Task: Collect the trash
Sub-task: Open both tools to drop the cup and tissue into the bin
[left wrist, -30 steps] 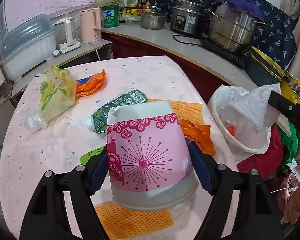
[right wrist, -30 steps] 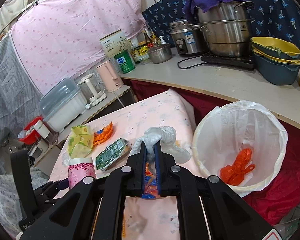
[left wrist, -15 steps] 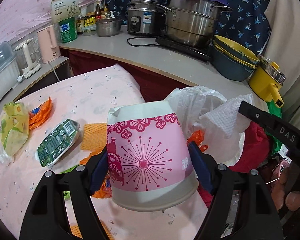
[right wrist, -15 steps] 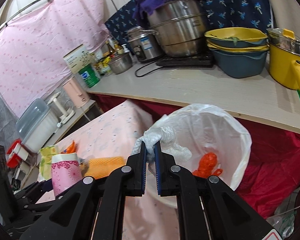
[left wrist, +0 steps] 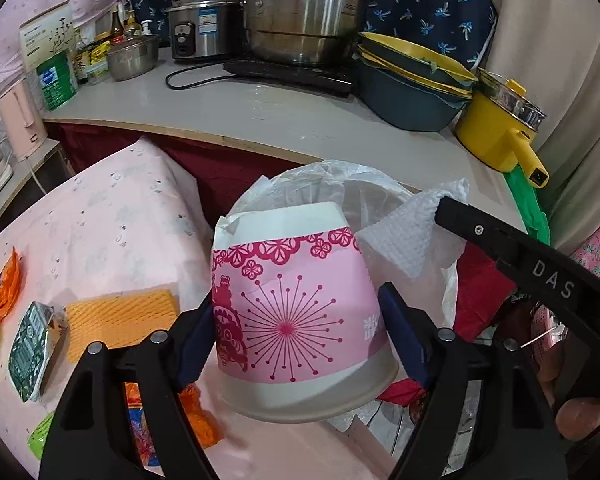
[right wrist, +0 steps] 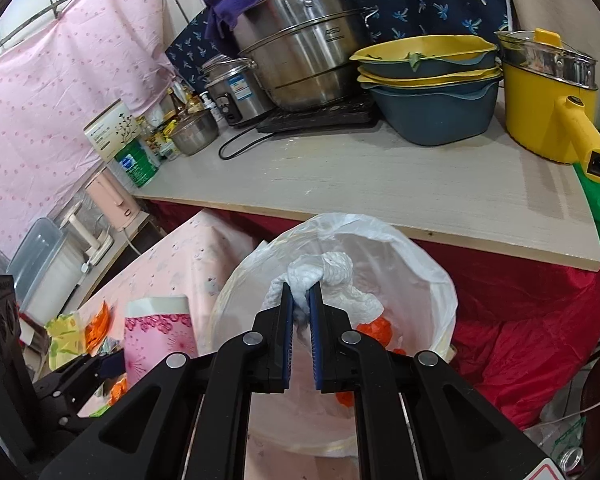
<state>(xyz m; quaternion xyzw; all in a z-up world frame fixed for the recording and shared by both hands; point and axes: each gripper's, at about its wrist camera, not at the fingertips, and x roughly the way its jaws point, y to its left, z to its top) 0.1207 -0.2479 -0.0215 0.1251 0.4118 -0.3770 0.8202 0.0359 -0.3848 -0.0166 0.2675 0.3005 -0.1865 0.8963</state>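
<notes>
Beside the pink-clothed worktop [left wrist: 112, 216], the left gripper [left wrist: 296, 320] clasps a pink-patterned paper cup [left wrist: 292, 304] widely; the right gripper [right wrist: 301, 312] pinches a crumpled white paper towel [right wrist: 324, 280] over the white-lined bin [right wrist: 440, 280].

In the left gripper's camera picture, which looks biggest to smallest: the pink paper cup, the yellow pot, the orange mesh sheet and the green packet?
1. Pink paper cup, though it sits right at the camera, which inflates it.
2. Yellow pot.
3. Orange mesh sheet, close to the pot, so that ranking is unsure.
4. Green packet.
</notes>
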